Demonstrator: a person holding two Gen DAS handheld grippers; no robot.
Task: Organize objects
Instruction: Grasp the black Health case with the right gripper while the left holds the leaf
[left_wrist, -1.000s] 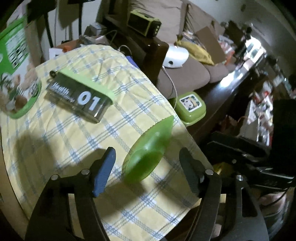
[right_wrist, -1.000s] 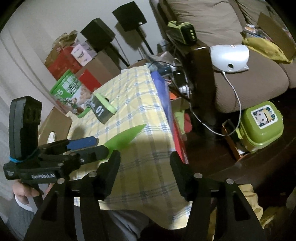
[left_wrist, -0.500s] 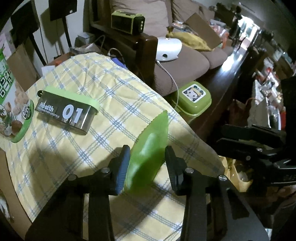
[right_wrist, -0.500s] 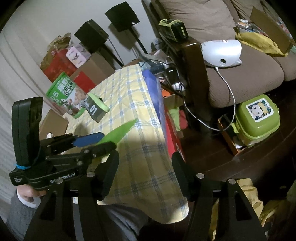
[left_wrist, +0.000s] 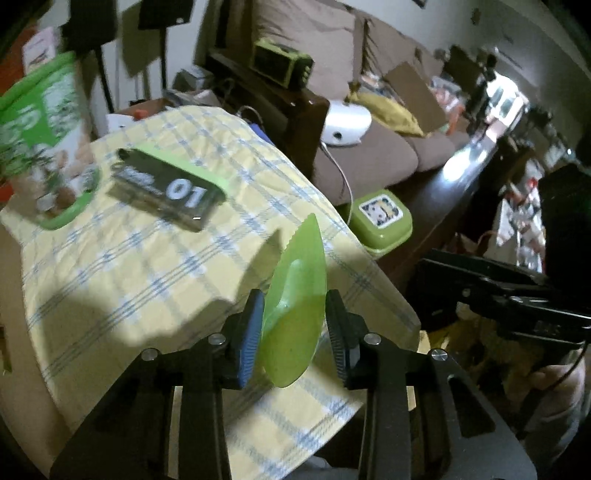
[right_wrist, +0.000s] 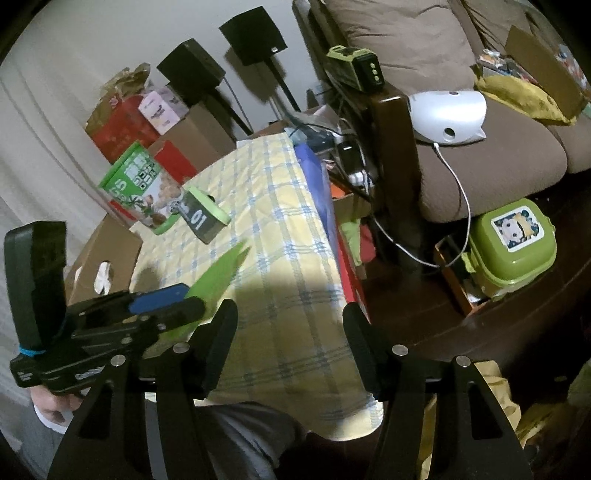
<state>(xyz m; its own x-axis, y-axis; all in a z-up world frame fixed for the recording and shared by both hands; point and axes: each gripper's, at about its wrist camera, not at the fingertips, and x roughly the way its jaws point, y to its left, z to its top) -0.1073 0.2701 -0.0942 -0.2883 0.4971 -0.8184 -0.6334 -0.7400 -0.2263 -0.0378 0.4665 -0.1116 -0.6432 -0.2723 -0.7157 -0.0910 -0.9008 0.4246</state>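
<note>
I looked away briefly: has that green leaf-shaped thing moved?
Yes. The leaf-shaped piece has been lifted off the checked cloth, clamped in the left tongs.

Both wrist views look down close over the checkered tablecloth (left_wrist: 147, 266) (shared), sofa (right_wrist: 480, 155) behind.

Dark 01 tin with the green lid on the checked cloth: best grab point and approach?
Grip the 01 tin across its short width, jaws on the two long side walls below the green lid. Come from above: it lies flat and low on the checked cloth, and the green box crowds one end. The right gripper is open, free.
</note>
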